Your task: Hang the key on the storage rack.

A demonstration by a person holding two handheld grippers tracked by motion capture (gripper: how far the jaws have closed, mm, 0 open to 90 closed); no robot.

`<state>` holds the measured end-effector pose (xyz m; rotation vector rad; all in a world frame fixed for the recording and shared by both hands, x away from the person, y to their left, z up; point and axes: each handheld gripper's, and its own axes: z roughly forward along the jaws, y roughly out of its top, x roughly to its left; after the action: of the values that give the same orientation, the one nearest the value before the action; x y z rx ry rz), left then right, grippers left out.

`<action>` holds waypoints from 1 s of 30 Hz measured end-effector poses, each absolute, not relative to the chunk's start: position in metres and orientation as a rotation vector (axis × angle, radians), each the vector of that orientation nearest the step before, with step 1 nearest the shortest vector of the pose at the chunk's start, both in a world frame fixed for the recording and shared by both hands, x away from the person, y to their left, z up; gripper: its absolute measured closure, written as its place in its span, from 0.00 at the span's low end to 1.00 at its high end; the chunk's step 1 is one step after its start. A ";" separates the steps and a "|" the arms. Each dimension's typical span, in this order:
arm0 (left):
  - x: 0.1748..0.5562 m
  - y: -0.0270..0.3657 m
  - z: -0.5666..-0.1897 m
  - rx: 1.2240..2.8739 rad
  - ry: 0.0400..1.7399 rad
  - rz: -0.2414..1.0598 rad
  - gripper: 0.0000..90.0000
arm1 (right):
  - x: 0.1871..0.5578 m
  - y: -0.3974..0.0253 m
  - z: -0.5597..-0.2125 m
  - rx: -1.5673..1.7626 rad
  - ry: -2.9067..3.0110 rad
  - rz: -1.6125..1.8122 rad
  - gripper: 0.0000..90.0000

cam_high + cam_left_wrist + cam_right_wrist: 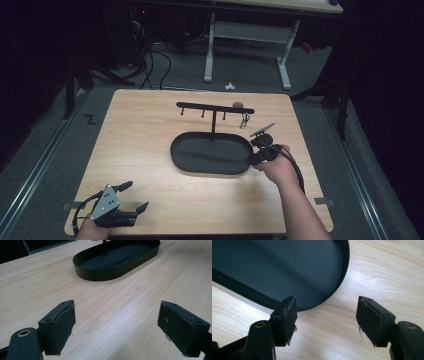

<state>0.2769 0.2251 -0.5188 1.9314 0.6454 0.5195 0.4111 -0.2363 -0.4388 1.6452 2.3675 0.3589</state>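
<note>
Fingers point(289, 315) of the right gripper point(325, 320) stand wide apart with nothing between them, poised just over the right end of the black oval tray point(287, 267) — one pad overlaps the rim, the other hangs above bare wood.

That tray is a shallow, matte black dish with a low upright wall, lying flat near the middle of the table point(150, 145). A thin post rises from its far side to a crossbar with small hooks point(215, 107); something small and metallic, too small to tell what, dangles from the right end of the bar. The dish itself looks empty.

Judging by the pose, the step in hand is an approach to the tray's right rim. The next move would call for lowering the jaws so they straddle the thin wall squarely, then closing on it without tipping the stand.

Well apart, near the front-left corner of the table, the left gripper point(125, 200) rests low in the person's hand, its jaws also spread wide and empty — pointed toward the tray across open wood.
</note>
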 end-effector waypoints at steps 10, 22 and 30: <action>0.277 0.225 -0.519 1.932 0.642 0.522 0.17 | 0.379 -0.257 -0.456 1.621 2.245 0.558 0.39; 0.278 0.224 -0.520 1.935 0.648 0.522 0.17 | 0.334 -0.263 -0.485 1.497 2.121 0.769 0.39; 0.277 0.222 -0.520 1.941 0.641 0.524 0.17 | 0.308 -0.265 -0.502 1.471 2.059 0.822 0.36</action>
<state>0.2766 0.2217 -0.5203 1.9406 0.6410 0.5240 0.3077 -0.2649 -0.5021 1.4706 2.0594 0.8216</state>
